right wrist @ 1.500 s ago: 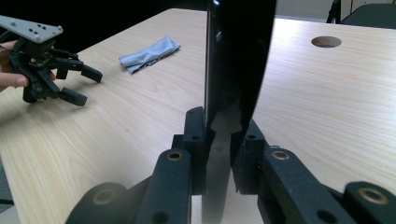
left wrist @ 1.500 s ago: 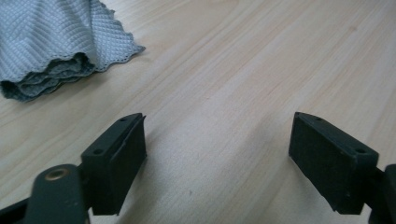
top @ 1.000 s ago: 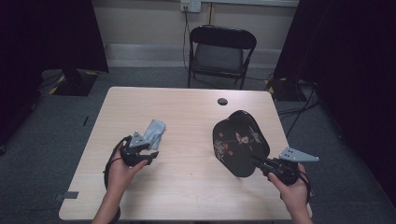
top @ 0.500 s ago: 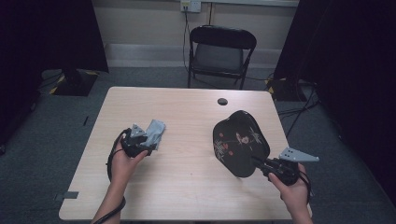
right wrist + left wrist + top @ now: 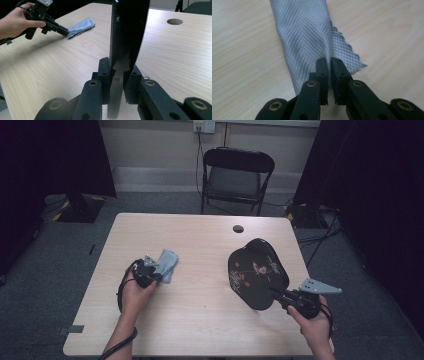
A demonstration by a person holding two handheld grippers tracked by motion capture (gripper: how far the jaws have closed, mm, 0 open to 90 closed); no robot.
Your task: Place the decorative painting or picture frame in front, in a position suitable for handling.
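A folded grey cloth (image 5: 167, 263) with a diamond weave lies on the wooden table (image 5: 200, 315), left of centre. My left gripper (image 5: 150, 271) is shut on the cloth's (image 5: 304, 32) near edge, the jaws (image 5: 328, 67) pinching the fabric. A black lacquered plate (image 5: 256, 272) with red and gold painting is held up on edge at the right. My right gripper (image 5: 278, 296) is shut on the plate's lower rim (image 5: 126, 37). From the right gripper (image 5: 119, 72) view, the left gripper (image 5: 63, 30) and the cloth (image 5: 81, 27) show at upper left.
A round cable hole (image 5: 238, 228) sits near the table's far edge. A black folding chair (image 5: 235, 175) stands behind the table. Bare tabletop lies between the cloth and the plate and along the front edge.
My left gripper has slid the cloth a little to the right and towards the table's middle. The right gripper and plate have stayed put.
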